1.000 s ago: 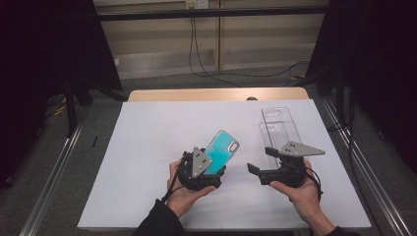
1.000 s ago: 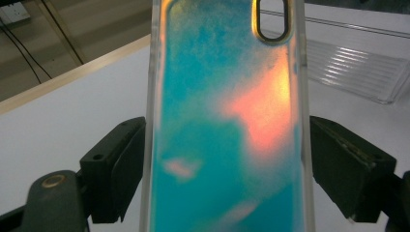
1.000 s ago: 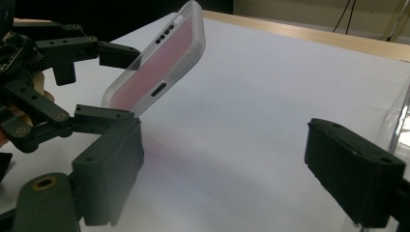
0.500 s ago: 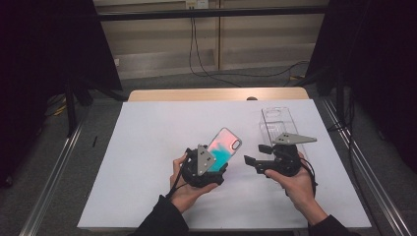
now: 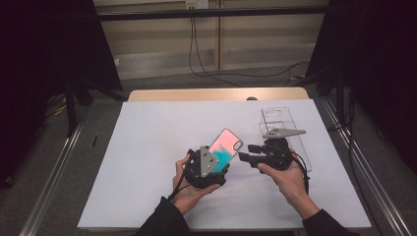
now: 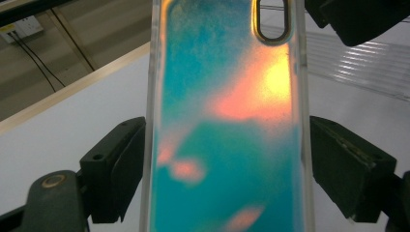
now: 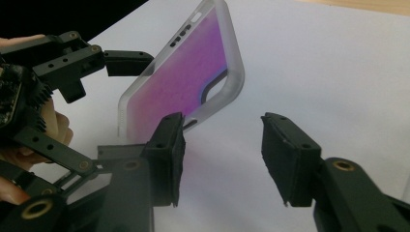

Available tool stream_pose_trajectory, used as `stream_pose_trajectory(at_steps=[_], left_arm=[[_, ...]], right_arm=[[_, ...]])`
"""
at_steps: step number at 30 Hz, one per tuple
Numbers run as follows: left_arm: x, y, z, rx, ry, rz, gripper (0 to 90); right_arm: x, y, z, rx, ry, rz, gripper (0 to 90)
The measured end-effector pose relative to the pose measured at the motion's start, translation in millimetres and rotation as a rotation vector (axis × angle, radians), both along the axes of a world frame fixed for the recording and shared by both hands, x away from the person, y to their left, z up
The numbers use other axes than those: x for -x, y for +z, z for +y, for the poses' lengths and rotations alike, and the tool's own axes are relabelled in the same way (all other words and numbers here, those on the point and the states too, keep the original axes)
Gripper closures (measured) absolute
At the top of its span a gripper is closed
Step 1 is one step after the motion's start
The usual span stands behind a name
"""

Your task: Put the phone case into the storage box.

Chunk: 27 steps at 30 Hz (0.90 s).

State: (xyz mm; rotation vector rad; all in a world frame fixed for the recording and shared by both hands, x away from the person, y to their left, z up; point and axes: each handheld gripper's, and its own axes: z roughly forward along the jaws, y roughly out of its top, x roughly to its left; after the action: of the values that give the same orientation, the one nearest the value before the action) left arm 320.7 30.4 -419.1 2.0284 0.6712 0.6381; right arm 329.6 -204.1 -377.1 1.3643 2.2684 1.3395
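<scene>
Iridescent phone case clamped in left hand-held gripper.

Our two grippers face each other.
Our left gripper stays clamped; our right gripper, just beside it, has been closing, jaws empty.

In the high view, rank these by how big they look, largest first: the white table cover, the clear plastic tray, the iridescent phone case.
1. White table cover, by far the largest.
2. Clear plastic tray, though the right gripper hides part of it.
3. Iridescent phone case, its lower end hidden in the left gripper.
</scene>
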Motion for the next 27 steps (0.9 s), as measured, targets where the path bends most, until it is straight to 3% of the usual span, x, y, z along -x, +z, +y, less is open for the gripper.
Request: stream_pose_trajectory(at_steps=[13,27], left_arm=[[1.2,-2.9,-3.2,-0.017,0.001,-0.016,17.3],[0.8,-6.0,-4.3,-0.05,0.015,-0.04,17.3]], right_arm=[[-11.5,1.2,6.7,-0.024,-0.014,0.061,65.2],[-17.5,-2.2,8.5,-0.064,-0.044,0.126,67.7]])
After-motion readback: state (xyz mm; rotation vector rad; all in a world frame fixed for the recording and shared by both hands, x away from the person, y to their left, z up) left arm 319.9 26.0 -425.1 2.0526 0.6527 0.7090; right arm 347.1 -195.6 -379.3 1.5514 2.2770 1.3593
